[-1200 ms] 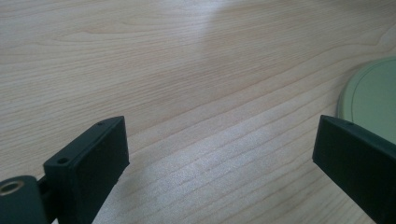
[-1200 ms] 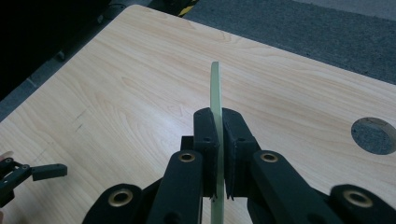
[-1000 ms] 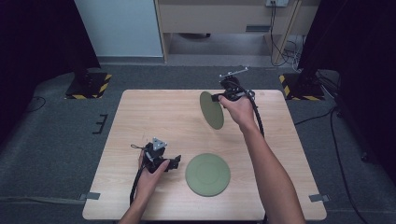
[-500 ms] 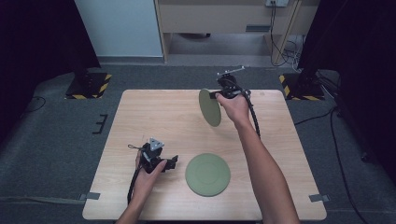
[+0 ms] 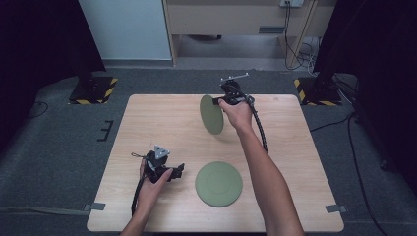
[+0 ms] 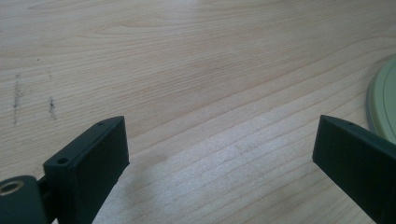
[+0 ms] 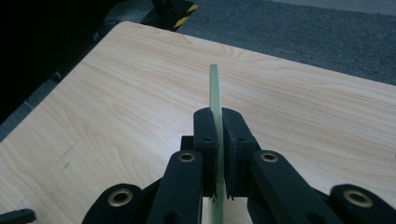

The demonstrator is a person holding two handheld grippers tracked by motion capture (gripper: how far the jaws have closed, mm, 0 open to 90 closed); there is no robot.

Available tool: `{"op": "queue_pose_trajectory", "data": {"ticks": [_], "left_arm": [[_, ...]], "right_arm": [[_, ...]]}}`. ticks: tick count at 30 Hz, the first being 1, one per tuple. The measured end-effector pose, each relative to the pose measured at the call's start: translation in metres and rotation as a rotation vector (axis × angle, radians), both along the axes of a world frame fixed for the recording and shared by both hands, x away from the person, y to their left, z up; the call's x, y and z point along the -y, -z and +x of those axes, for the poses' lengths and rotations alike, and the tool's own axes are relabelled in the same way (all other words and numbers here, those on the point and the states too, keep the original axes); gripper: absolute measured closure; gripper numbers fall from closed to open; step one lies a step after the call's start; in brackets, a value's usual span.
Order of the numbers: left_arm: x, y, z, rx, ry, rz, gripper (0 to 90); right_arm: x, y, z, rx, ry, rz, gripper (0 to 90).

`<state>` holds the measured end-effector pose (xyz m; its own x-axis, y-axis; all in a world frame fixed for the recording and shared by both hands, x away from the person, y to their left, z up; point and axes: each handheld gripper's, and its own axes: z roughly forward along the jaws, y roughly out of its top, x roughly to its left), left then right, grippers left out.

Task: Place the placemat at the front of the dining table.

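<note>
A green plate (image 5: 211, 114) hangs on edge above the far middle of the wooden table (image 5: 147, 118), with my right gripper (image 5: 220, 101) shut on its rim. In the right gripper view the plate (image 7: 215, 91) stands as a thin upright edge pinched between the two black jaws of my right gripper (image 7: 216, 140). A second green plate (image 5: 219, 183) lies flat near the table's front. My left gripper (image 5: 178, 169) rests on the table to its left, open and holding nothing. Between the wide-apart jaws of my left gripper (image 6: 219, 140) is bare wood, and the flat plate's rim (image 6: 385, 100) shows at the right.
Beyond the table's far corners stand two dark bases with yellow-black stripes (image 5: 93, 90), (image 5: 314, 88). A wooden cabinet (image 5: 236, 19) and cables lie at the back. Grey carpet surrounds the table.
My right gripper has carried the upright plate a little toward the table's left and downward. The left gripper and the flat plate have stayed where they were.
</note>
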<state>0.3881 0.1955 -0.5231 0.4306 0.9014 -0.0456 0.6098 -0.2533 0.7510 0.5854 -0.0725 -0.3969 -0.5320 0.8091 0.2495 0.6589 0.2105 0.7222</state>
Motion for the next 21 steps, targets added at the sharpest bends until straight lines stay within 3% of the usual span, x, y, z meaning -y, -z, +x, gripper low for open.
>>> {"op": "queue_pose_trajectory", "data": {"ticks": [9, 16, 21], "left_arm": [[-0.010, 0.002, 0.000, -0.006, -0.021, 0.002, 2.9], [-0.012, 0.002, -0.002, -0.005, -0.035, -0.003, 2.9], [-0.011, 0.003, -0.002, -0.007, -0.030, 0.007, 2.9]], "right_arm": [[0.026, 0.013, 0.006, 0.003, 0.075, -0.017, 85.8], [0.054, 0.035, -0.001, -0.041, 0.119, -0.060, 85.8], [0.061, 0.046, -0.002, -0.048, 0.142, -0.071, 85.8]]}}
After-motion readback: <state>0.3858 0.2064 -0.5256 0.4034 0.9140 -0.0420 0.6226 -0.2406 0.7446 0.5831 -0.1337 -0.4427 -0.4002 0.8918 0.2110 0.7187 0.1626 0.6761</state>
